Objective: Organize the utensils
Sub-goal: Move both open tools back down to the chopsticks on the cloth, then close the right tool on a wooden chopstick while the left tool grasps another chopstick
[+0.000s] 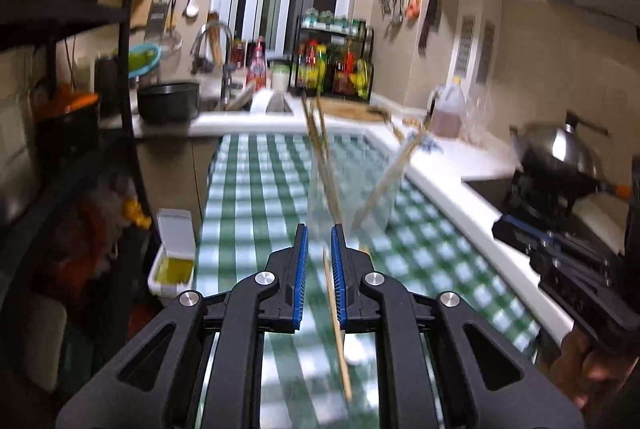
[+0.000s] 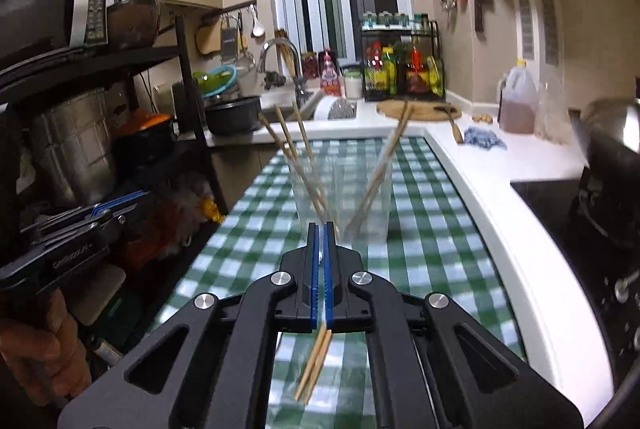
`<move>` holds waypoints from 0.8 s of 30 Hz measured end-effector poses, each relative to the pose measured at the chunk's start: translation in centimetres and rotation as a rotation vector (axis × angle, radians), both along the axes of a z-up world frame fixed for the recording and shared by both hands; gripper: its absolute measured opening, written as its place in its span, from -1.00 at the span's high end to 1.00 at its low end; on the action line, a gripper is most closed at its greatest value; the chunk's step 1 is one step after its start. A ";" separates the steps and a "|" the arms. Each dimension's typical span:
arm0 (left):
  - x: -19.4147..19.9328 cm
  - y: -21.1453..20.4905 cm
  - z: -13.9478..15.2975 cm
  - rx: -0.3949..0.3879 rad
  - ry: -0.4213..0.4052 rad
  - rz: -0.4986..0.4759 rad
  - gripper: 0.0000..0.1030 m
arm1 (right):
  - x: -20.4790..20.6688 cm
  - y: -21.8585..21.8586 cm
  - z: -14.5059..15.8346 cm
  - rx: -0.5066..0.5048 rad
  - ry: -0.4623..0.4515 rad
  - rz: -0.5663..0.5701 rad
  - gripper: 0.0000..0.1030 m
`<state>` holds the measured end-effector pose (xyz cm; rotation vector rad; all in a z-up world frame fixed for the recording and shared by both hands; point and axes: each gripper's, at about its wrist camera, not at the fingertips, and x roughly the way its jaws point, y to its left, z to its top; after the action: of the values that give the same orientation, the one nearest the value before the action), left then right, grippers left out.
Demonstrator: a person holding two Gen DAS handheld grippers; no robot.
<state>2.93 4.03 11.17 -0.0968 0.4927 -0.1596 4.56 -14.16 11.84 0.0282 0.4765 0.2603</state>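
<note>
Gripping a pair of chopsticks in the clenched right gripper, just short of the glass, likely for dropping in beside those already standing there. Left gripper parted, one chopstick blurred between its jaws; grasped or released, unclear.

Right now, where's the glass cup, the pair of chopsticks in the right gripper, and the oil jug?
glass cup (image 2: 340, 197), right wrist view, clear front wall.
chopsticks (image 2: 314, 365), right wrist view, ends below closed fingers.
oil jug (image 2: 518, 101), right wrist view, its body.
</note>
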 end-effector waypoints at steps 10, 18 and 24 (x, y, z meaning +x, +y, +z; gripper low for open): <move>0.2 3.0 -7.6 -0.082 0.221 0.049 0.88 | -0.3 -0.4 -10.1 0.031 0.246 -0.008 0.88; 0.2 3.2 -8.6 -0.104 0.254 0.048 0.88 | 1.1 1.6 -14.4 0.025 0.353 0.012 0.88; 0.1 2.5 -9.0 -0.098 0.262 0.024 0.88 | 1.3 2.6 -15.5 -0.024 0.380 -0.006 0.84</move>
<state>3.05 6.51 2.19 -0.2213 0.7452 -0.1479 5.88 -11.59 -3.62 0.0560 0.8573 0.2437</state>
